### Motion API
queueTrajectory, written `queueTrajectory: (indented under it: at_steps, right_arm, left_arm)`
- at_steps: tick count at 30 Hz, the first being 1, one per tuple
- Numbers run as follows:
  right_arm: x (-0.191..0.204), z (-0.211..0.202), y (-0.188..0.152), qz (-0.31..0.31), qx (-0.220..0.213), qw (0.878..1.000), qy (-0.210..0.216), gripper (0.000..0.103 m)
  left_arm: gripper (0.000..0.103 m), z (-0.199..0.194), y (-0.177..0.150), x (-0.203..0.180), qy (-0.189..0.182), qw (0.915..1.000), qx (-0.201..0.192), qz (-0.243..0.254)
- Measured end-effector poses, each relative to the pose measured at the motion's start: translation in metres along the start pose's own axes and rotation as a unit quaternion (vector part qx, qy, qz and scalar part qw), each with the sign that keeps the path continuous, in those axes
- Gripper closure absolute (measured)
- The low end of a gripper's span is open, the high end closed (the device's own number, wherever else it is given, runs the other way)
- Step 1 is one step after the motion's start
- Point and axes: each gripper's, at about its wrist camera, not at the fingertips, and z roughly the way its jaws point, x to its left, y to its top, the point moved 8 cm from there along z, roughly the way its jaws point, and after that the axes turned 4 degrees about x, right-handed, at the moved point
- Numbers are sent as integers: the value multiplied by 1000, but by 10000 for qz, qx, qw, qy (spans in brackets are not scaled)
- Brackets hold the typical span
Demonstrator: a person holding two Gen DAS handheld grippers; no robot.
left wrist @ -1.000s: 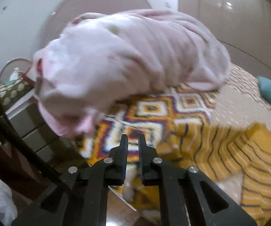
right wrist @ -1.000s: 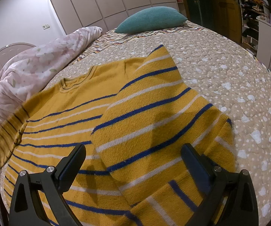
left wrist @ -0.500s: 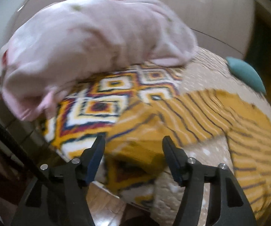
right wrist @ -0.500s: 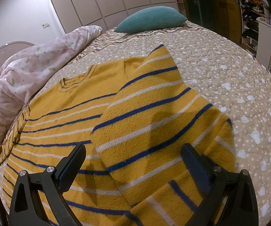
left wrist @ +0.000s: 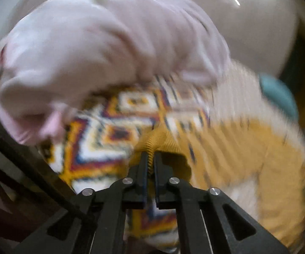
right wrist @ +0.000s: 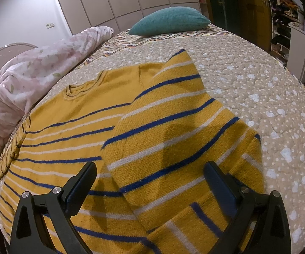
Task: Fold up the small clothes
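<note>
**Left wrist view: sleeve cuff pinched, right side idle**

Left wrist view is motion-blurred, but my left gripper (left wrist: pixel 150 158) is clamped on a ribbed edge of the mustard-yellow knit sweater with blue and white stripes (left wrist: pixel 226 148), probably a sleeve cuff, near the bed's edge. Jaws nearly together with fabric bunched between them. My right gripper (right wrist: pixel 150 182) hangs wide open over the sweater (right wrist: pixel 72 131), holding nothing.

The sweater lies spread on the beige dotted quilt (right wrist: pixel 258 84) covering the bed, neckline toward the teal pillow (right wrist: pixel 169 24). One sleeve (right wrist: pixel 173 127) is already folded in across the body.

Handling, my judgement: soft, light, floppy knit, somewhat stretchy. It will drape and sag from any single pinch, and the fuzzy surface should cling to the quilt instead of sliding. Best holds are the ribbed cuff, hem or shoulder seam, where the knit is thicker.

View differences: only the left wrist view shows the grip itself, plus the multicoloured diamond-pattern blanket (left wrist: pixel 110 131) beneath. Only the right wrist view shows the whole garment layout and folded sleeve sharply. The crumpled pink floral duvet (right wrist: pixel 36 67) appears in both.
</note>
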Motion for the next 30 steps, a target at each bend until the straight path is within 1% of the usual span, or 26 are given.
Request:
queueTrajectory:
  at_steps: [2,3,5,6,8,9,11,13,15,17,18,20,21,22,23,24,26,27,28,30]
  right_arm:
    - [0,0,0,-3,2,10000,-2,1]
    - [-1,0,0,-6,4,10000,-8,1]
    - [0,0,1,-2,1,10000,2,1]
    - [0,0,1,2,-2,10000,8,1]
    - [0,0,1,17,-11,10000,35,1]
    - [-1,0,1,29,-18,10000,56,1]
    - [-1,-1,1,52,-34,9999,97,1]
    - [-2,-2,1,80,-55,9998,148,1]
    - [-4,-4,0,123,-85,9997,218,1]
    - [-5,-9,0,191,-140,9991,339,1]
    - [-6,-12,1,241,-192,9986,434,1]
    - [-12,-28,2,473,-468,9952,723,0]
    - [-21,-44,2,679,-771,9906,904,0]
    - [-27,-54,1,811,-940,9871,1007,0]
    - [-34,-62,0,940,-1084,9836,1093,0]
    - [-44,-70,-3,1075,-1212,9800,1157,0]
    - [-61,-78,-7,1266,-1313,9758,1207,0]
    - [-68,-80,-8,1325,-1309,9743,1269,0]
    - [-73,-81,-8,1374,-1286,9730,1334,0]
    - [-80,-83,-5,1463,-1286,9712,1374,0]
  left_arm:
    - [99,-12,24,19,-97,9987,-158,-482]
    - [99,-18,35,25,-16,9980,-252,-585]
    - [99,-25,49,25,175,9978,-383,-511]
    - [99,-31,55,17,190,9980,-440,-418]
    - [99,-40,62,-7,-13,9986,-469,-237]
    - [99,-43,63,-26,-182,9987,-451,-117]
    - [99,-51,61,-69,-575,9974,-407,150]
    - [99,-58,56,-126,-1023,9929,-361,488]
    - [99,-64,49,-186,-1483,9851,-292,822]
    - [99,-72,36,-248,-2007,9731,-160,1121]
    - [99,-75,28,-286,-2294,9646,-63,1301]
    - [99,-78,10,-348,-2708,9491,133,1604]
    - [99,-77,-3,-380,-2884,9406,251,1774]
    - [99,-76,-20,-415,-3040,9310,389,1984]
    - [99,-76,-35,-438,-3119,9246,489,2132]
    - [98,-70,-55,-470,-3213,9159,670,2309]
    - [90,-56,-87,-505,-3254,9083,993,2436]
    - [83,-47,-103,-517,-3226,9059,1165,2483]
    - [79,-40,-114,-523,-3159,9058,1263,2525]
    - [75,-25,-137,-528,-2883,9096,1370,2660]
